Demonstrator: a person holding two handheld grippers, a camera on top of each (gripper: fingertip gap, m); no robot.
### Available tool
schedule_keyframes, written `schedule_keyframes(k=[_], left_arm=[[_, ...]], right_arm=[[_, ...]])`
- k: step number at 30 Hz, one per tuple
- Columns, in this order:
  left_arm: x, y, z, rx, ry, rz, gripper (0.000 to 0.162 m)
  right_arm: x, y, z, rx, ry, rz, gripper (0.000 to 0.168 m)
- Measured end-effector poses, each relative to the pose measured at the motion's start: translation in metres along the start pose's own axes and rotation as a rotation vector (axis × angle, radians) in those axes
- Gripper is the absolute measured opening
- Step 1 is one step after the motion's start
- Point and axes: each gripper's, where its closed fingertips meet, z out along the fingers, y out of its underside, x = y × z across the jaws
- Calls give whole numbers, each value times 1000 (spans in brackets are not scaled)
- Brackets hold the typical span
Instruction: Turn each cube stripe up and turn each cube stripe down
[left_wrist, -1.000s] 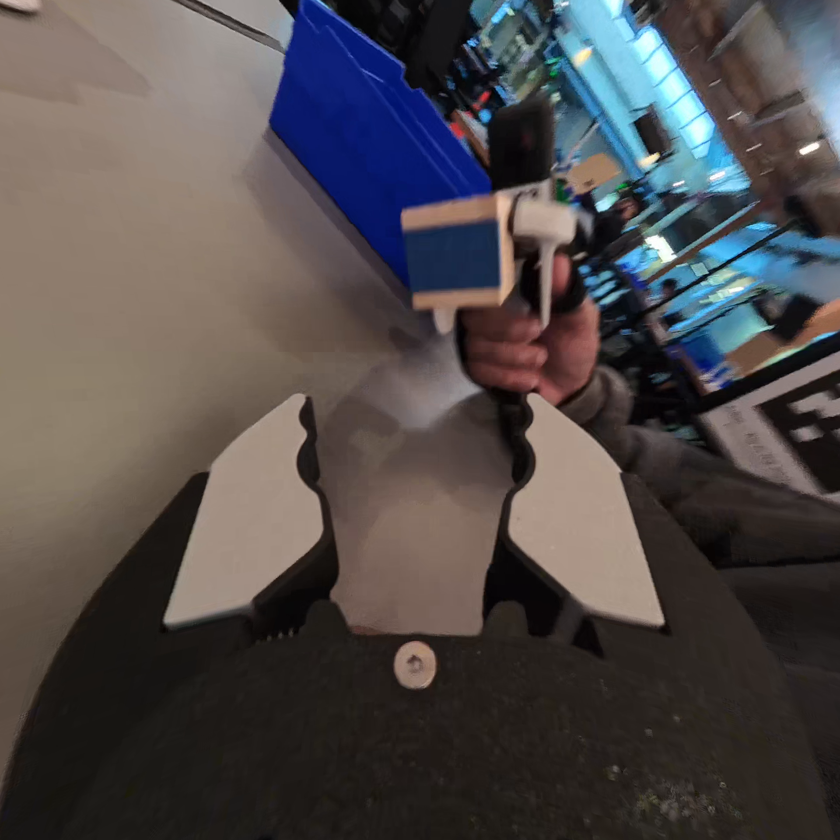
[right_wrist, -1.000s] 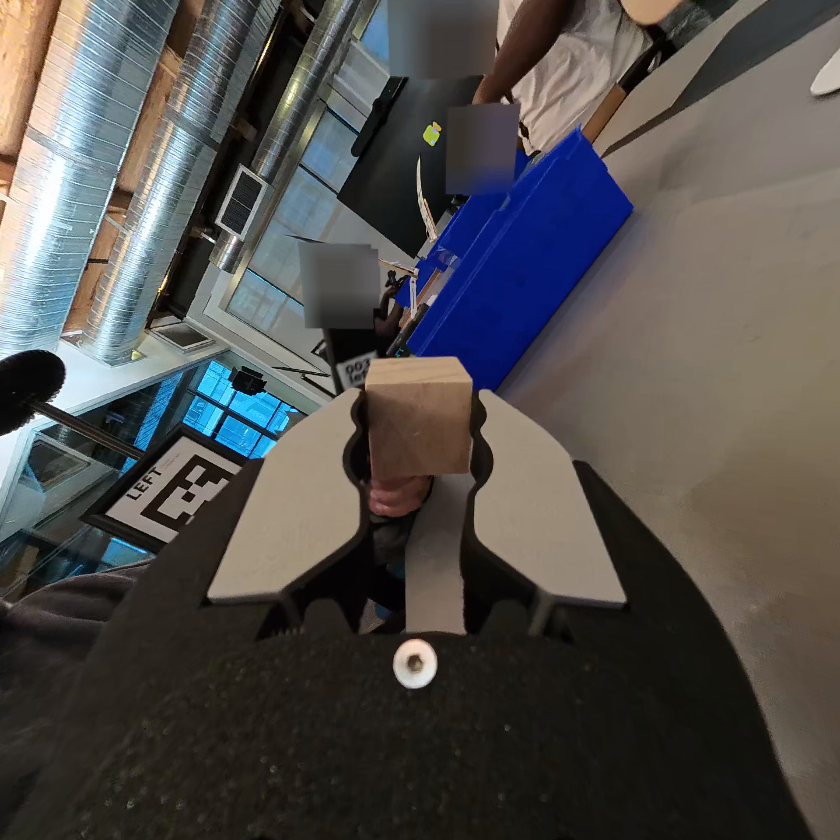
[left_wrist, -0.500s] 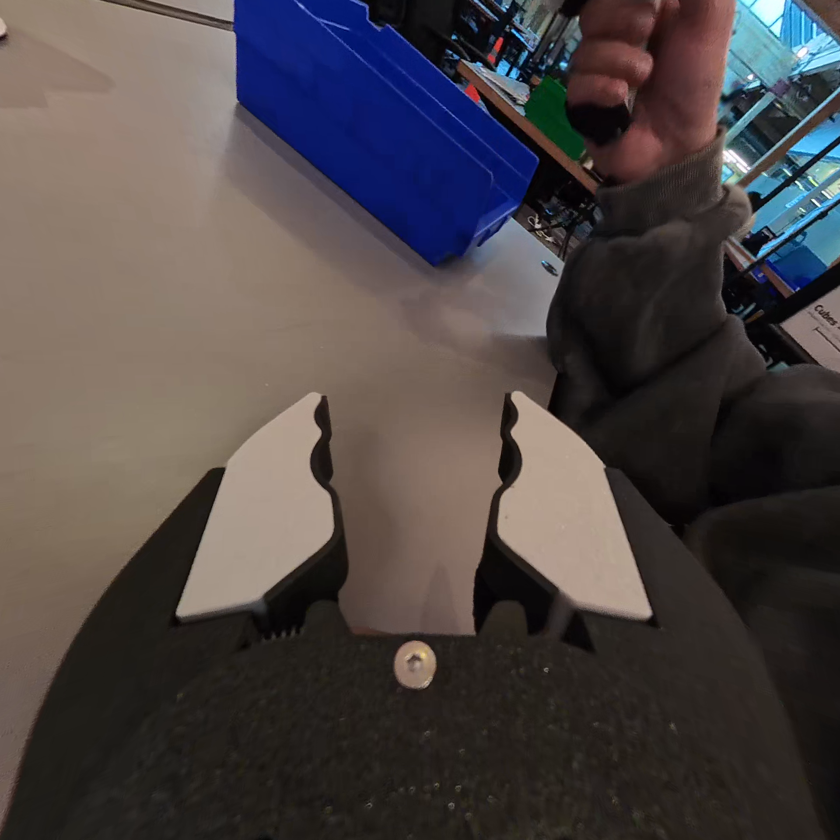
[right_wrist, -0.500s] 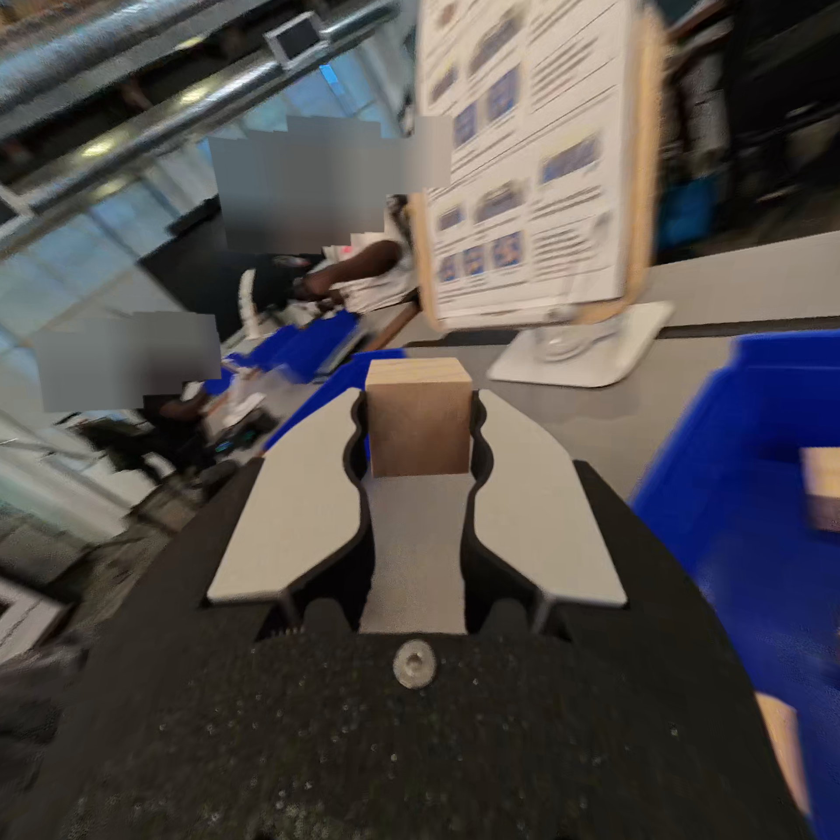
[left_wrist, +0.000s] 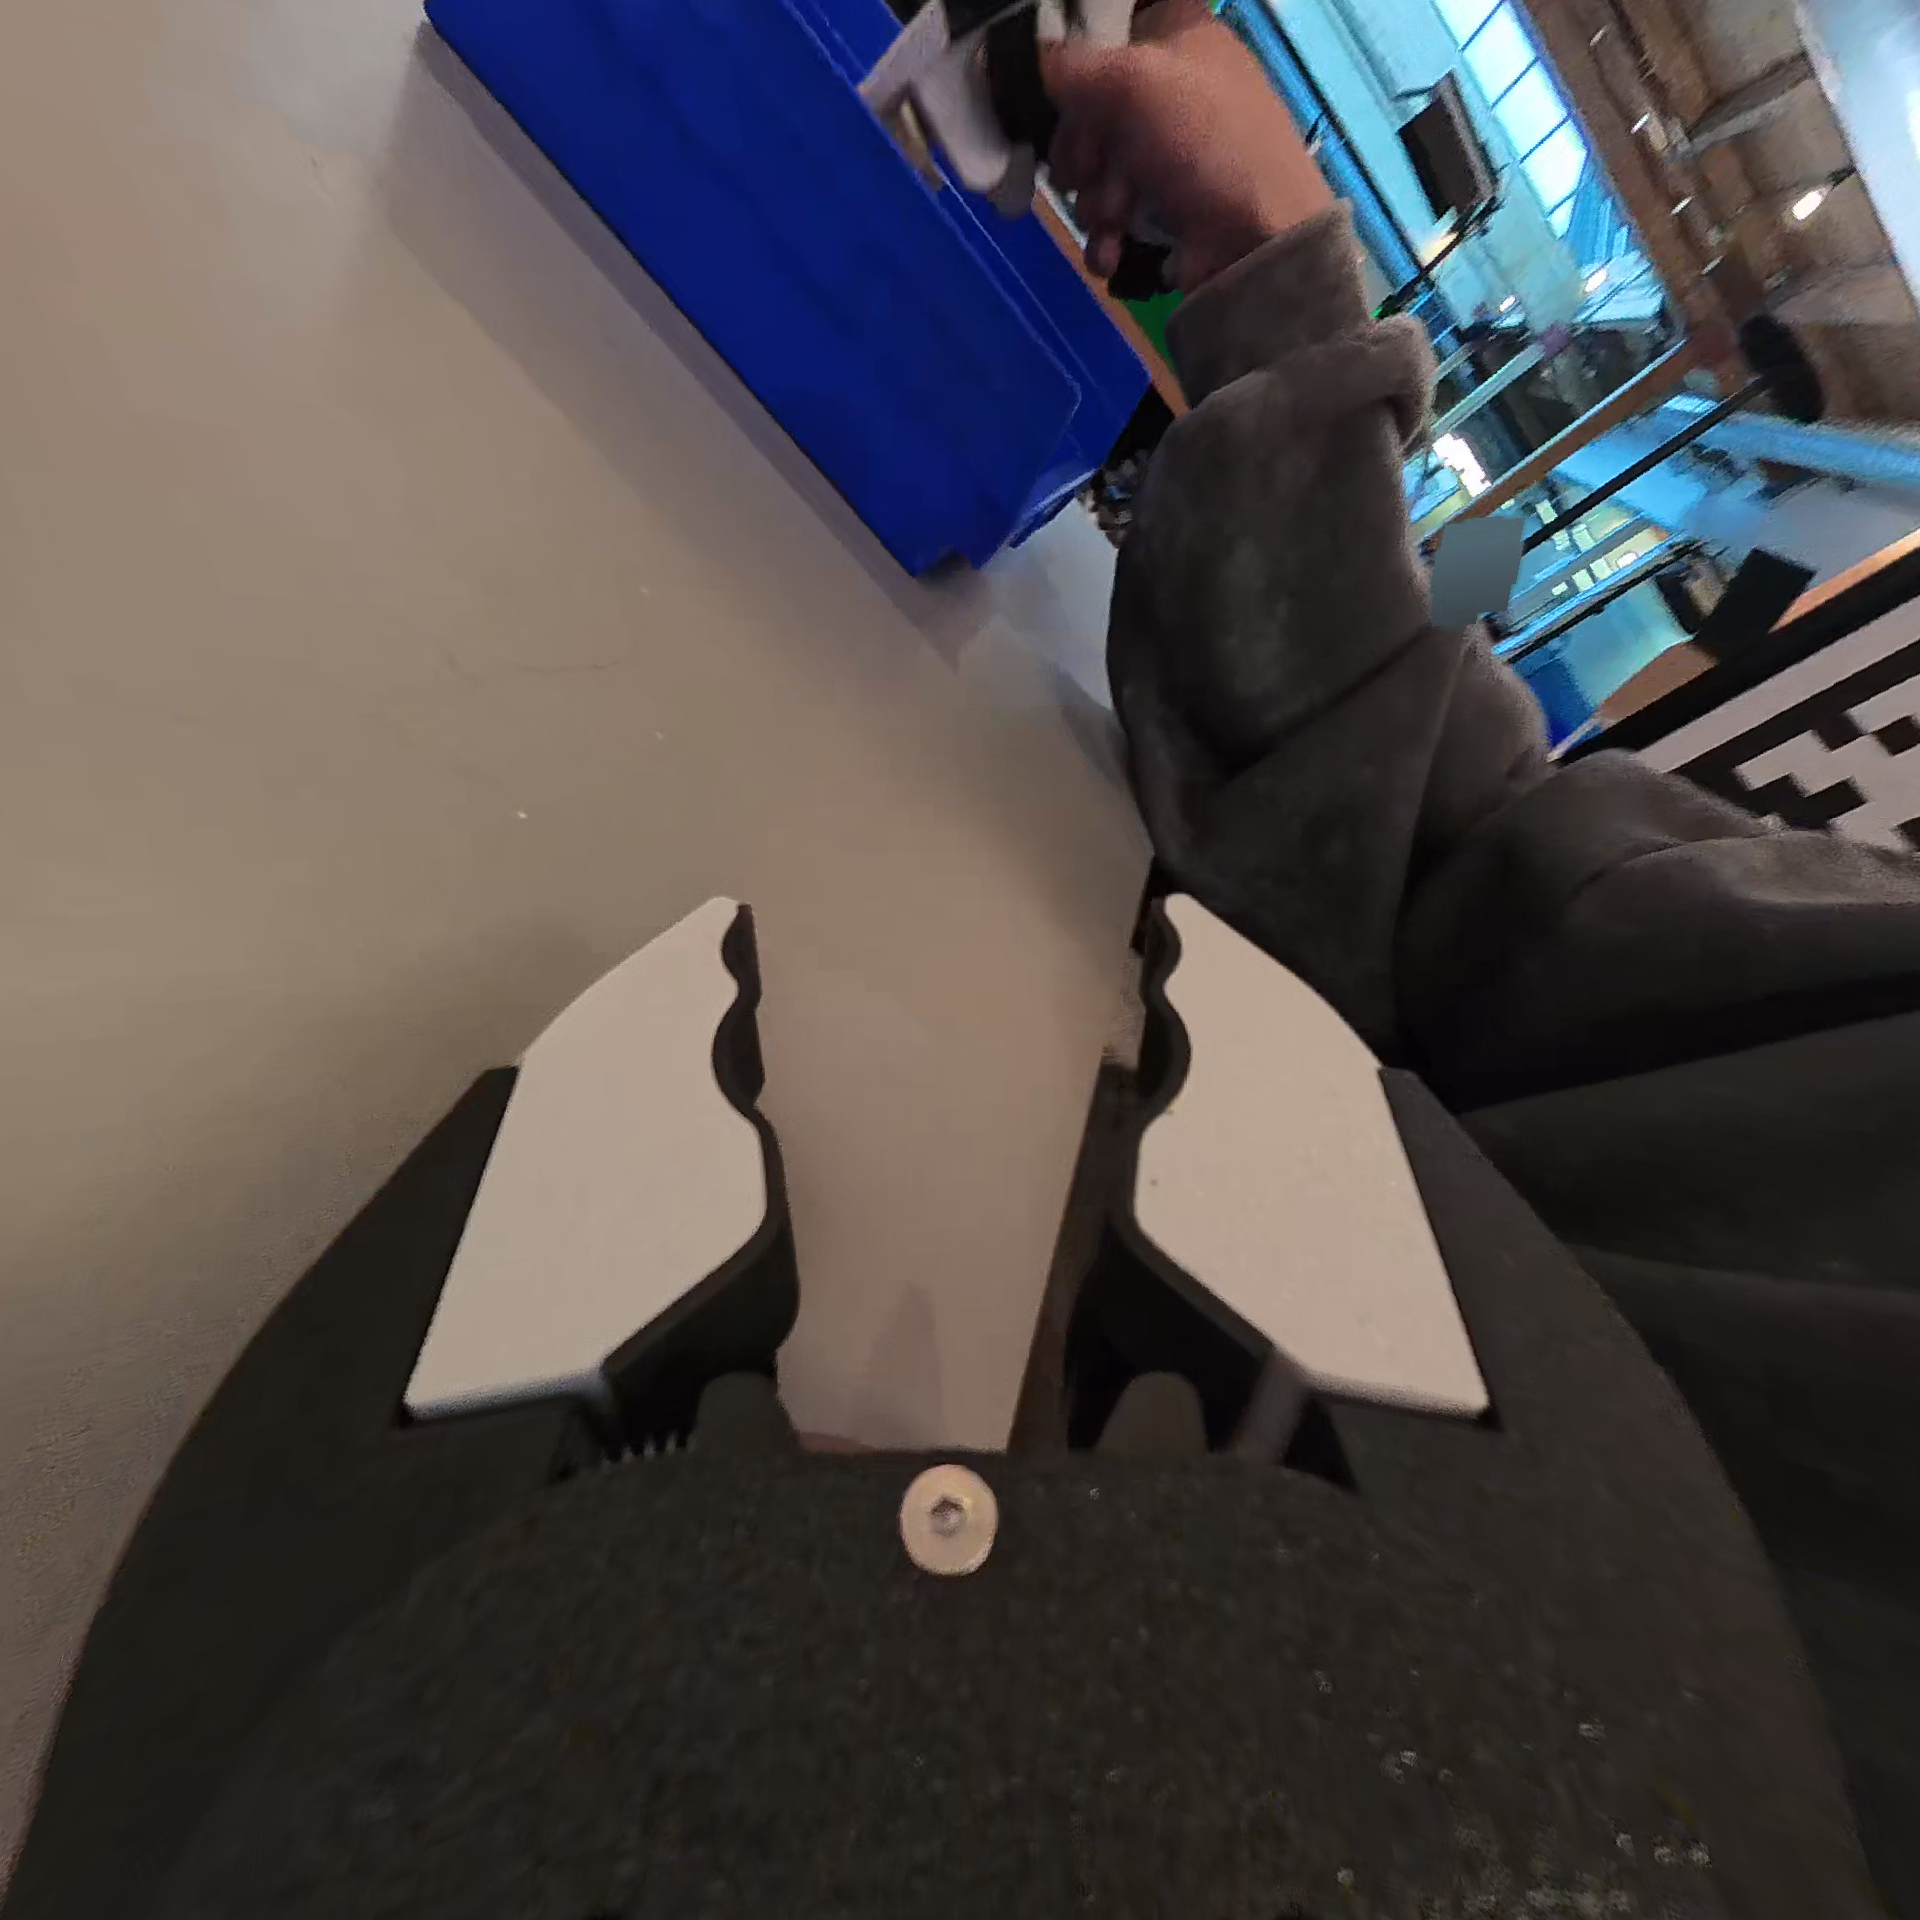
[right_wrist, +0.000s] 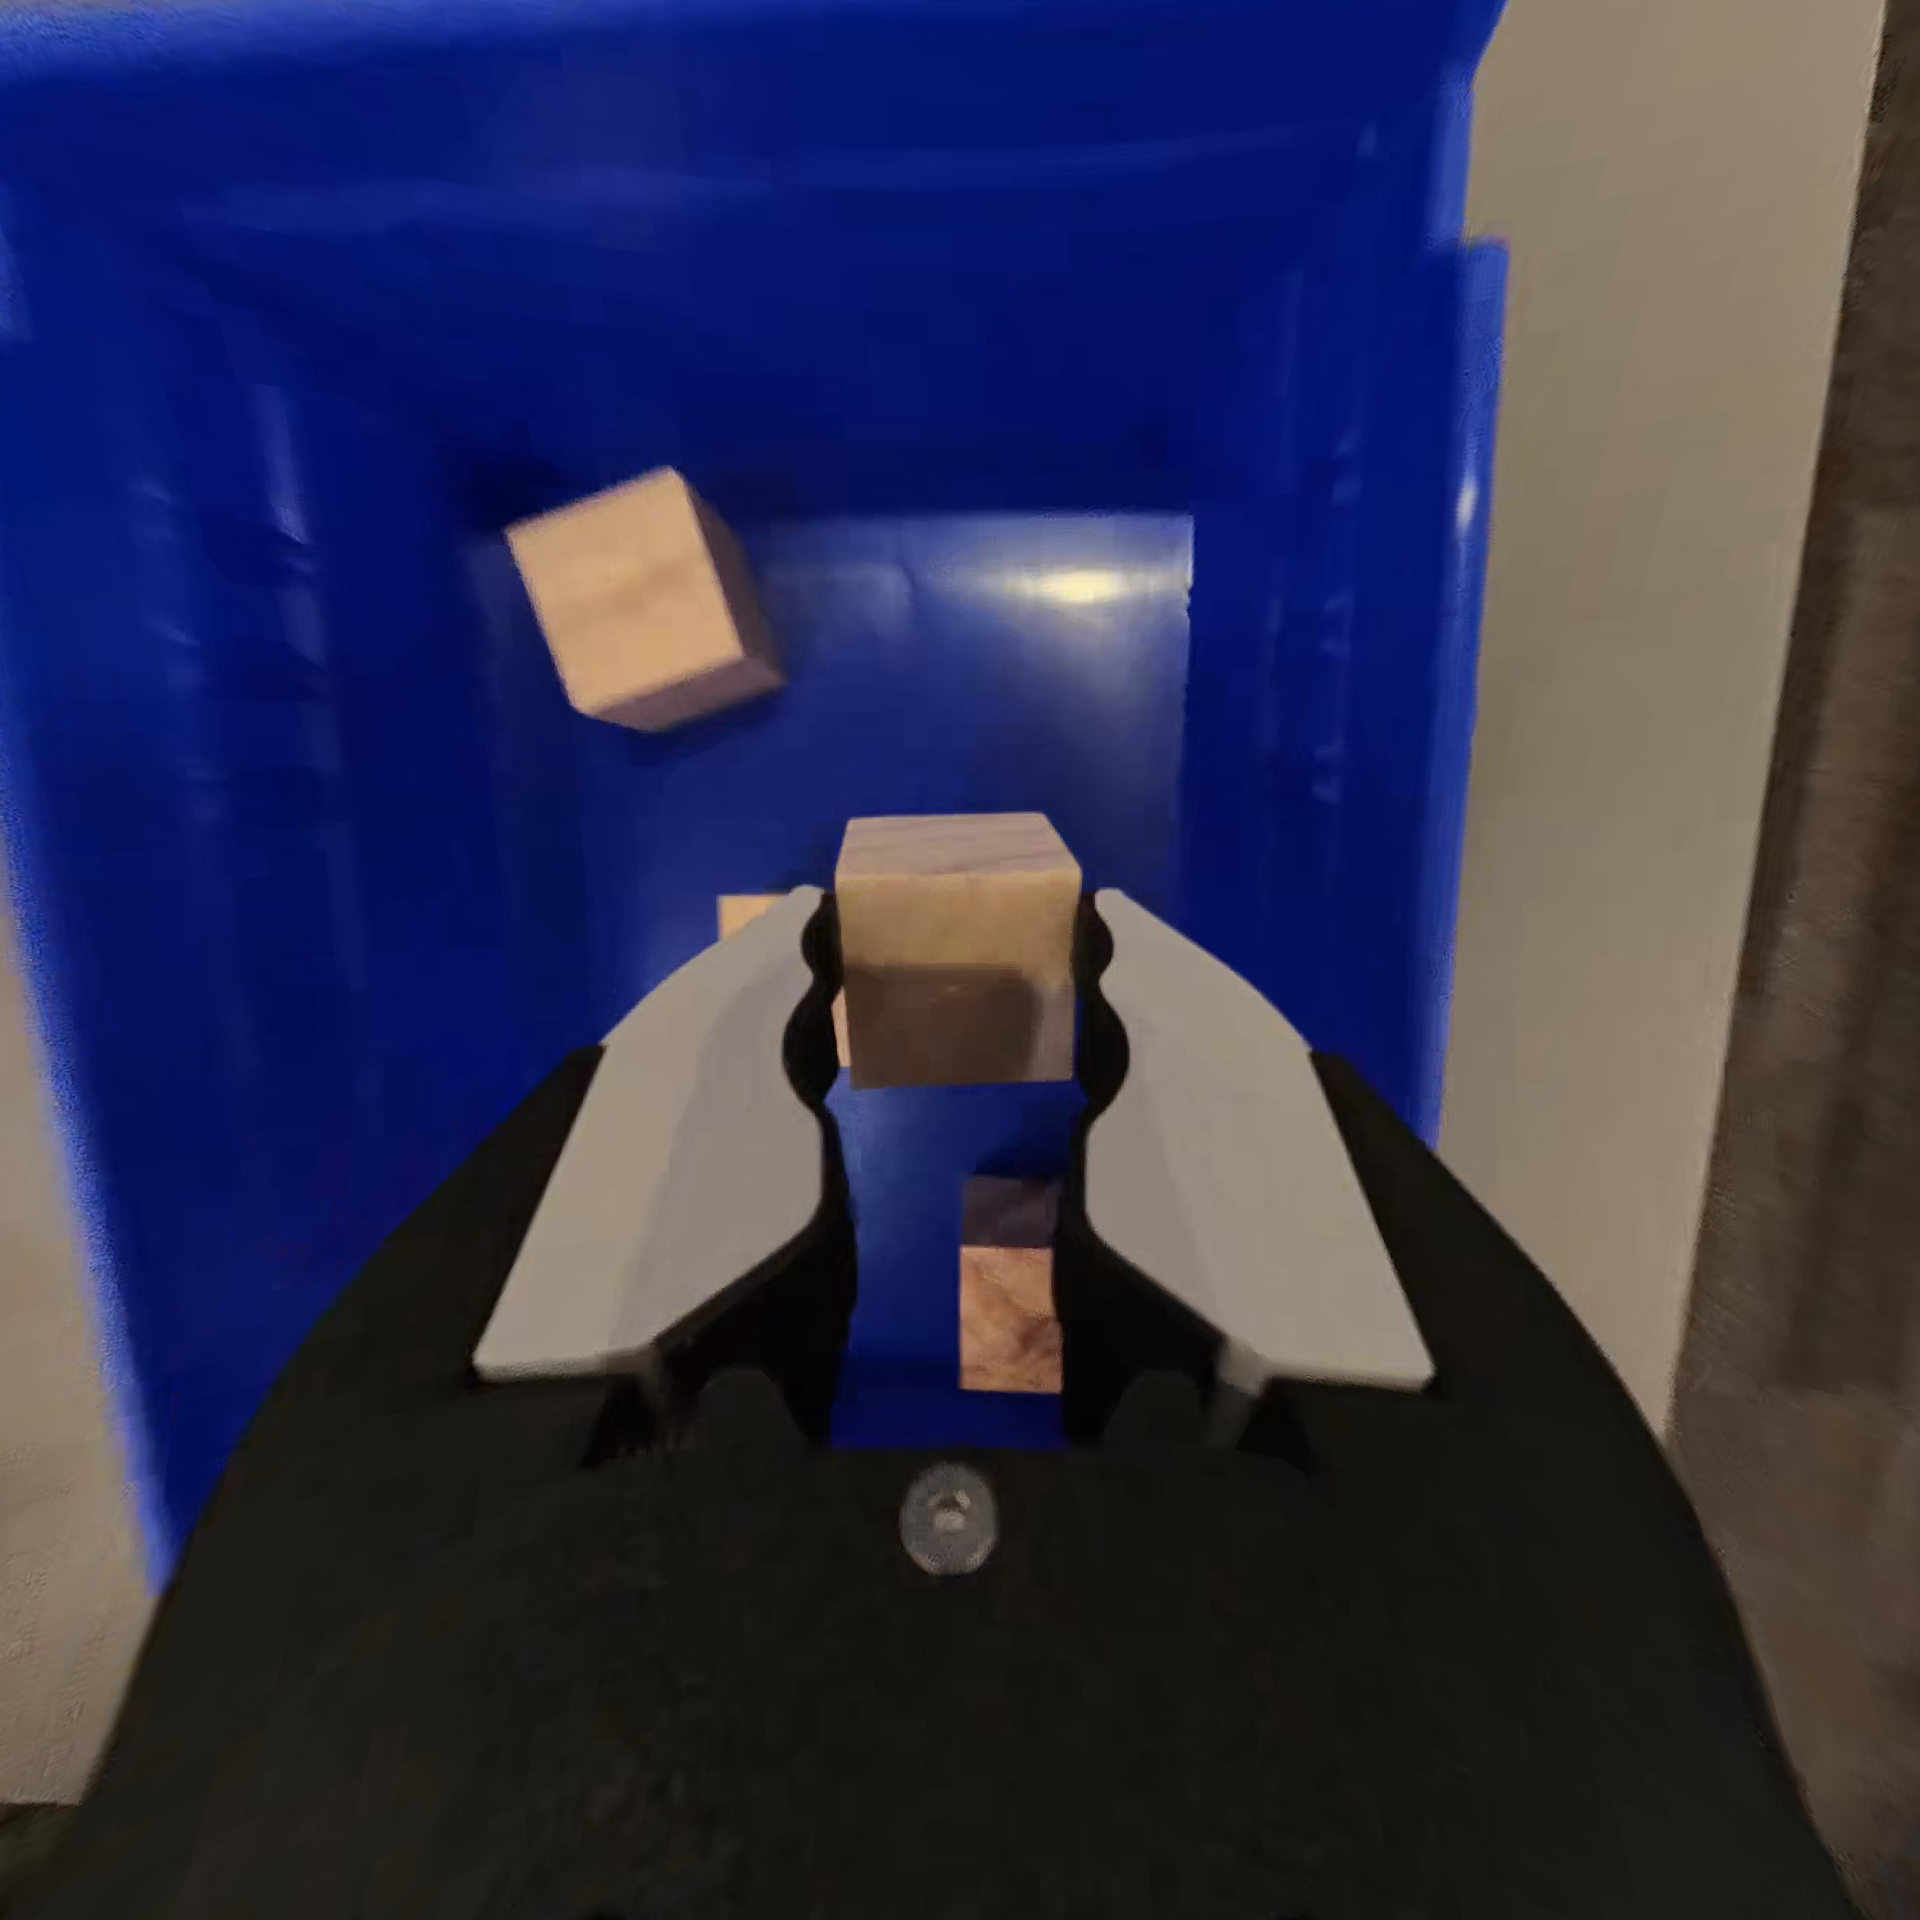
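Observation:
My right gripper (right_wrist: 954, 935) is shut on a wooden cube (right_wrist: 956, 940) and holds it over the open blue bin (right_wrist: 312, 312), pointing down into it. No stripe shows on the held cube's visible faces. Another wooden cube (right_wrist: 639, 597) lies tilted on the bin floor at the upper left. A third cube (right_wrist: 1010, 1283) shows between my fingers, and a fourth cube's corner (right_wrist: 743, 914) peeks out by my left finger. My left gripper (left_wrist: 948, 935) is open and empty, low over the grey table (left_wrist: 312, 727). The right gripper (left_wrist: 961, 114) shows in the left wrist view above the bin (left_wrist: 831, 291).
A person's hand and grey sleeve (left_wrist: 1299, 623) reach from the right to the bin. A black-and-white marker board (left_wrist: 1829, 758) is at the far right. The table's grey top (right_wrist: 1621, 727) shows right of the bin, with a dark strip (right_wrist: 1849, 935) at the frame's edge.
My right gripper has swung with the cube from facing the room to pointing down into the blue bin. My left gripper has stayed open and empty while its view tilted.

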Motion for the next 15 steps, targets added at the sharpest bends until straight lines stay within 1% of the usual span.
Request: schedule_keyframes(k=[1, 4, 6, 7, 8, 10, 13, 15], left_arm=[[1, -1, -1, 9, 20, -28, 70], [0, -2, -3, 11, 49, -73, 70], [-1, 0, -3, 3, 40, -67, 70], [-1, 0, -3, 1, 35, -58, 70], [1, 1, -3, -3, 34, -49, 70], [3, 2, -2, -12, 29, -27, 70], [5, 4, -2, -25, 14, 9, 70], [6, 6, 0, -39, 12, 18, 70]], right_arm=[[2, 6, 7, -41, 35, -14, 44], [4, 6, 8, -39, 73, 0, 44], [12, 7, 5, -49, 146, -22, 43], [10, 6, 5, -49, 132, -31, 43], [5, 3, 3, -23, 82, -22, 43], [15, -4, -5, 43, 95, 28, 43], [16, 11, 7, -43, 92, 4, 43], [21, 19, 17, -83, 133, -14, 43]])
